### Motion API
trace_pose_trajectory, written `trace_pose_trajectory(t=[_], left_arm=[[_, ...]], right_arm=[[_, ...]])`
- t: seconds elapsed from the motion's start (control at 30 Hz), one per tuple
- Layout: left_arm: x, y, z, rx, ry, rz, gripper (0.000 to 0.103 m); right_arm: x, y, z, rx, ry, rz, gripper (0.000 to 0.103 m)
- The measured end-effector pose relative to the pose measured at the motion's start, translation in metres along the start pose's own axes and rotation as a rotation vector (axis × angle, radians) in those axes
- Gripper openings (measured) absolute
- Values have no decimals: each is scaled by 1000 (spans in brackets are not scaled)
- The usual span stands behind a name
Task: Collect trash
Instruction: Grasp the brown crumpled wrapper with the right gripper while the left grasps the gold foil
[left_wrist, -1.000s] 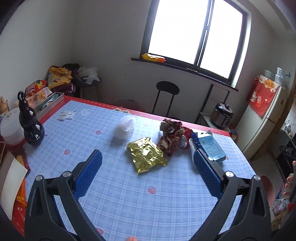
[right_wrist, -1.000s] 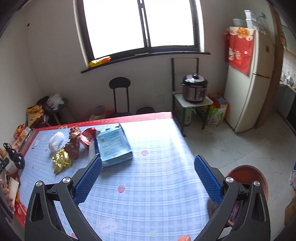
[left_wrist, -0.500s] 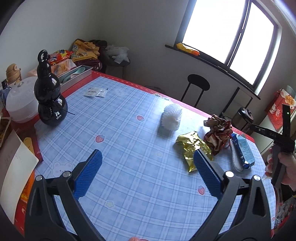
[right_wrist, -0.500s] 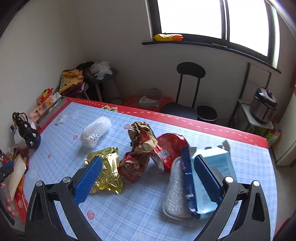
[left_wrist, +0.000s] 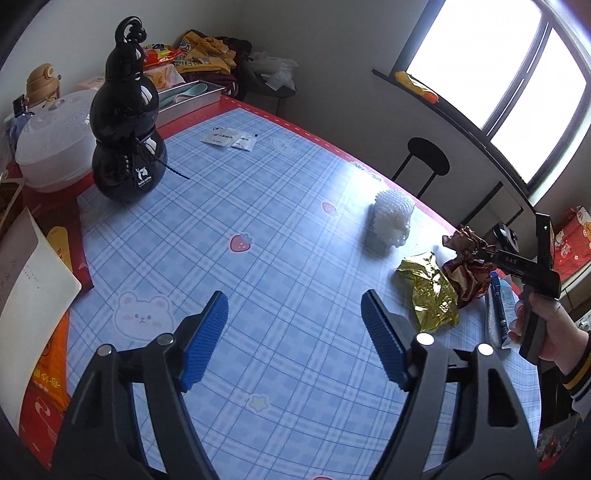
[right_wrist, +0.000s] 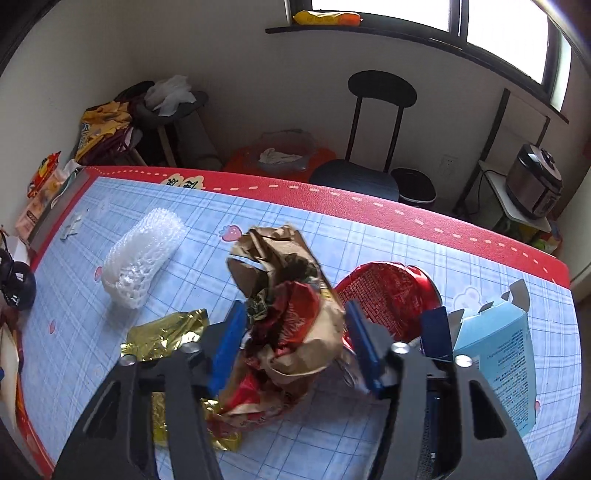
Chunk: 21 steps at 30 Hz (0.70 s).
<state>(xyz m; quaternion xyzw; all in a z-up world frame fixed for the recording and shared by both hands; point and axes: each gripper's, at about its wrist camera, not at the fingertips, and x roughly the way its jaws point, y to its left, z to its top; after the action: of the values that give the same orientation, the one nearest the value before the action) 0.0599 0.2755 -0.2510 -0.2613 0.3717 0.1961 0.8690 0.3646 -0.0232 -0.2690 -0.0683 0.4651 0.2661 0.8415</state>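
Trash lies on the blue checked tablecloth (left_wrist: 258, 229). My right gripper (right_wrist: 293, 314) has its blue pads on either side of a crumpled brown and red wrapper (right_wrist: 291, 295), closing on it; the same wrapper shows in the left wrist view (left_wrist: 466, 273). Beside it lie a gold foil bag (right_wrist: 162, 338) (left_wrist: 430, 295), a white foam net sleeve (right_wrist: 142, 258) (left_wrist: 391, 223), a red foil lid (right_wrist: 391, 291) and a light blue carton (right_wrist: 498, 354). My left gripper (left_wrist: 293, 314) is open and empty over bare cloth, left of the trash.
A black gourd bottle (left_wrist: 127, 129) and a white lidded bowl (left_wrist: 51, 144) stand at the table's left edge. Two small sachets (left_wrist: 231, 138) lie near the far edge. A black chair (right_wrist: 373, 129) stands behind the table. Papers (left_wrist: 26, 280) overhang the near left.
My right gripper has moved down to the crumpled wrapper and narrowed around it. My left gripper has swung further left and narrowed a little.
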Motion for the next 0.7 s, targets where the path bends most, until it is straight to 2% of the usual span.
trace_pose_trajectory(t=[0.07, 0.2, 0.43, 0.57, 0.7], left_arm=[[7, -9, 1, 7, 16, -34, 69], [29, -41, -2, 44, 63, -114, 67], [94, -104, -12, 55, 186, -245, 67], [127, -131, -13, 54, 221, -257, 67], [154, -137, -10, 26, 228, -220, 67]], right_arm=[[-12, 1, -6, -9, -11, 23, 43], [-49, -4, -20, -9, -82, 57, 42], [-110, -39, -57, 45, -163, 67, 41], [-141, -67, -88, 84, -190, 56, 42], [-164, -100, -120, 136, -190, 28, 42]])
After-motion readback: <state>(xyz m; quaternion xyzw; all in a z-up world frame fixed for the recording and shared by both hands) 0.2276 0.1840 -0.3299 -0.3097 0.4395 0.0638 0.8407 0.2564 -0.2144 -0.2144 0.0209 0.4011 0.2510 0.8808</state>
